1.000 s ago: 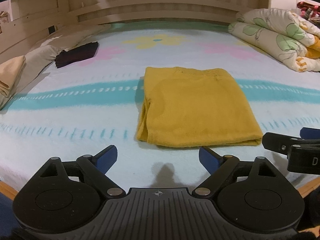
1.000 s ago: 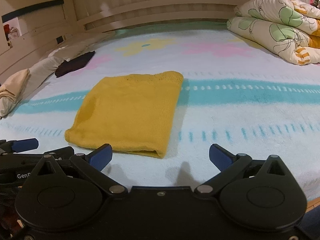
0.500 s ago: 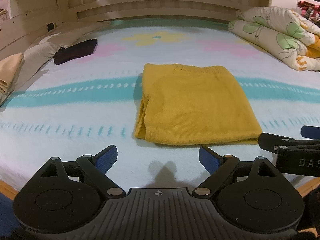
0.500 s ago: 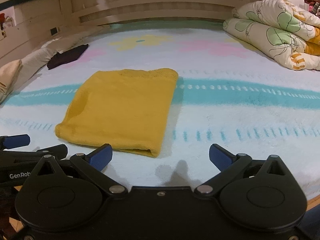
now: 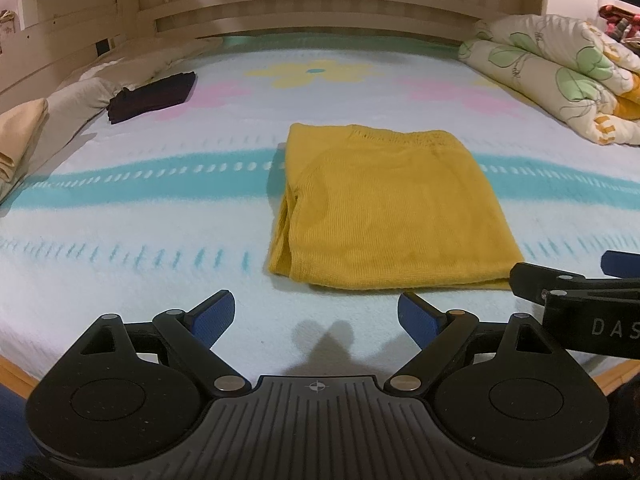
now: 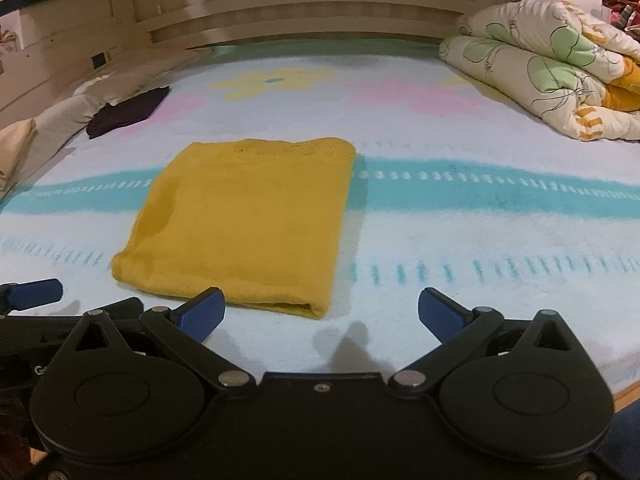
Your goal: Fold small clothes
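Observation:
A yellow knitted garment [image 5: 392,208] lies folded into a flat rectangle on the bed; it also shows in the right wrist view [image 6: 248,220]. My left gripper [image 5: 316,314] is open and empty, hovering just short of the garment's near edge. My right gripper [image 6: 320,310] is open and empty, close to the garment's near right corner. The right gripper's side shows at the right edge of the left wrist view [image 5: 580,292], and a left fingertip [image 6: 32,292] shows at the left edge of the right wrist view.
The bed has a pale blanket [image 5: 140,220] with teal stripes and flowers. A folded dark garment [image 5: 154,96] and a beige folded cloth [image 5: 18,140] lie at the left. A rolled floral quilt [image 5: 560,80] sits at the back right. A wooden headboard [image 5: 320,8] stands behind.
Both grippers have shifted slightly and the garment looks a little nearer in the right wrist view. The garment has not moved. Both grippers stay open.

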A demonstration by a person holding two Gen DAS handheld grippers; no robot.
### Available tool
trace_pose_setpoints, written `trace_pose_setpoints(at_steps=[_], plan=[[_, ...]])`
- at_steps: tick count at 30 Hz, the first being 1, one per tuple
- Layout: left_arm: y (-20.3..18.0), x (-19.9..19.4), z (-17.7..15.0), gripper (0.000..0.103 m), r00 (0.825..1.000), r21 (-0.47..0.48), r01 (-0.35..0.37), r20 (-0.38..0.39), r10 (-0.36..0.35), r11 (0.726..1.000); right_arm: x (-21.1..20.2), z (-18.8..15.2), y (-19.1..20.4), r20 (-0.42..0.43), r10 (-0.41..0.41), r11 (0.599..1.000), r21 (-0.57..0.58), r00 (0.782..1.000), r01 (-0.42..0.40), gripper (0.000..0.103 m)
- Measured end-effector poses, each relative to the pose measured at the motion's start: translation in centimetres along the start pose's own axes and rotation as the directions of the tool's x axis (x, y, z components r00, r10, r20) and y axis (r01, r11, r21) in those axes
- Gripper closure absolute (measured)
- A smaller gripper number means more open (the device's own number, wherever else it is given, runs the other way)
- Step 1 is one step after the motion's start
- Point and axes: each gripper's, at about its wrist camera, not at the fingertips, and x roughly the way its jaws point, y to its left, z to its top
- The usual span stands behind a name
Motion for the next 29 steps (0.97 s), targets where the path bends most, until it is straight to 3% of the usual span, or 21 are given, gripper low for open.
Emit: trace_pose_setpoints(at_steps=[29], plan=[[-0.55, 0.61, -0.20, 0.014, 1.000, -0.004, -0.004, -0.020, 0.004, 1.000, 0.75, 0.11, -0.28, -0.023, -0.003, 1.000, 0.014, 1.000, 0.004, 0.001]])
